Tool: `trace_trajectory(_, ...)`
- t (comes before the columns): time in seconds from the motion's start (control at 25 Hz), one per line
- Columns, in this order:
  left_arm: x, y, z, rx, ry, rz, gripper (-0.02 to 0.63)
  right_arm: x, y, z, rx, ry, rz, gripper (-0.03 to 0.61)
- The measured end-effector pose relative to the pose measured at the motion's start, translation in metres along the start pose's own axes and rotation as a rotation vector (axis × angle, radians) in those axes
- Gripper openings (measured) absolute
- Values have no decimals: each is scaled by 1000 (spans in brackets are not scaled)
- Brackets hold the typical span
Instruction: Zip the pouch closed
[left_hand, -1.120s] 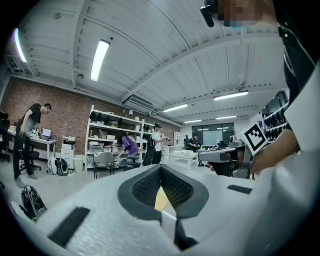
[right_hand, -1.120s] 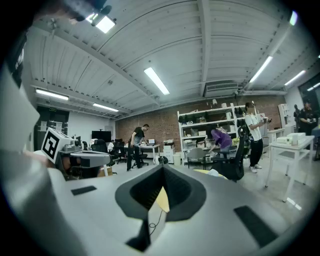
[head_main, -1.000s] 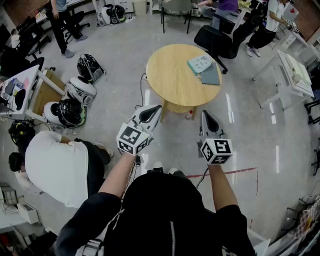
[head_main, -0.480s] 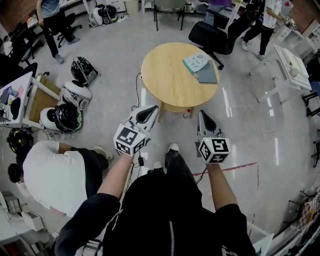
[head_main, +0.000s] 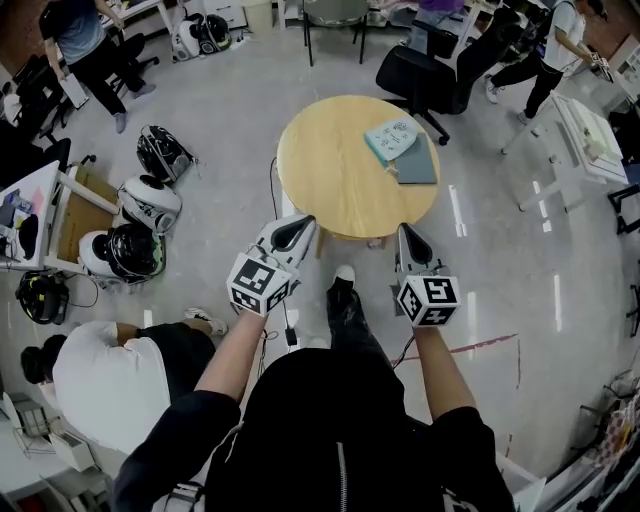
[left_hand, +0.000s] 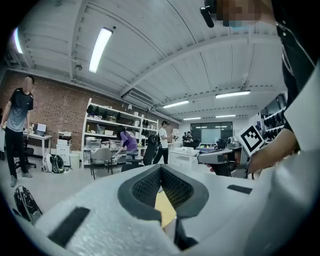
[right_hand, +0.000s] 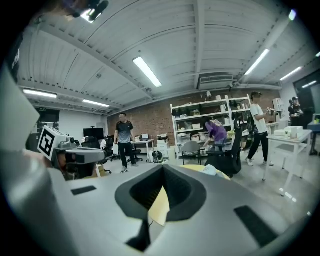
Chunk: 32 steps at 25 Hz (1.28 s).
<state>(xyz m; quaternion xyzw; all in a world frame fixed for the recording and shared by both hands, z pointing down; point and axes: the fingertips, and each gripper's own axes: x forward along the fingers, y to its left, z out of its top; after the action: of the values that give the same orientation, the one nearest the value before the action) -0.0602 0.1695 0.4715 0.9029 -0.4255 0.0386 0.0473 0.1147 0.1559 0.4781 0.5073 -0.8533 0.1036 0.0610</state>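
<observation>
A round wooden table (head_main: 335, 175) stands ahead in the head view. On its far right side lie a light teal printed pouch (head_main: 391, 136) and a grey-blue flat item (head_main: 418, 162), partly overlapping. My left gripper (head_main: 300, 222) and right gripper (head_main: 406, 232) are held out side by side, short of the table's near edge, both shut with nothing in them. In the left gripper view the jaws (left_hand: 161, 170) meet, with the right gripper (left_hand: 220, 157) beside them. In the right gripper view the shut jaws (right_hand: 162, 172) point at the table (right_hand: 197, 170).
A person in a white shirt (head_main: 105, 375) crouches on the floor at lower left. Helmets and bags (head_main: 135, 230) lie left of the table. A black office chair (head_main: 425, 75) stands behind it, a white desk (head_main: 590, 135) at right. People stand further back.
Both grippers have come forward toward the table, which now sits nearer them. The crouching person has slid lower in the head view. The jaws stayed shut.
</observation>
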Motion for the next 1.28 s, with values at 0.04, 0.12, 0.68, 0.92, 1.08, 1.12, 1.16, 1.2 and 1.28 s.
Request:
trace_trajectory(0.04, 8, 7, 0, 0, 3, 4, 3, 9, -6, 1, 1, 2, 1, 3)
trace_trajectory(0.12, 26, 23, 2, -1, 7, 11, 2, 30, -19, 3, 3, 6, 5, 3)
trace_trajectory(0.68, 189, 138, 33, -10, 28, 33, 3, 197, -136, 38, -1, 58, 21, 3)
trace_trajectory(0.92, 235, 167, 31, -30, 41, 35, 3, 247, -167, 40, -9, 94, 36, 3)
trace_trajectory(1.08, 257, 183, 25, -48, 53, 24, 3, 271, -175, 36, -1, 110, 37, 3)
trace_trajectory(1.12, 262, 187, 24, -51, 57, 17, 3, 275, -177, 35, 0, 115, 34, 3)
trace_trajectory(1.16, 268, 191, 23, -53, 60, 8, 3, 280, -179, 35, 0, 119, 29, 3)
trace_trajectory(1.2, 274, 194, 22, -55, 64, -2, 3, 285, -181, 35, 0, 122, 23, 3)
trace_trajectory(1.28, 284, 201, 21, -59, 71, -23, 3, 292, -184, 32, 1, 134, 9, 3)
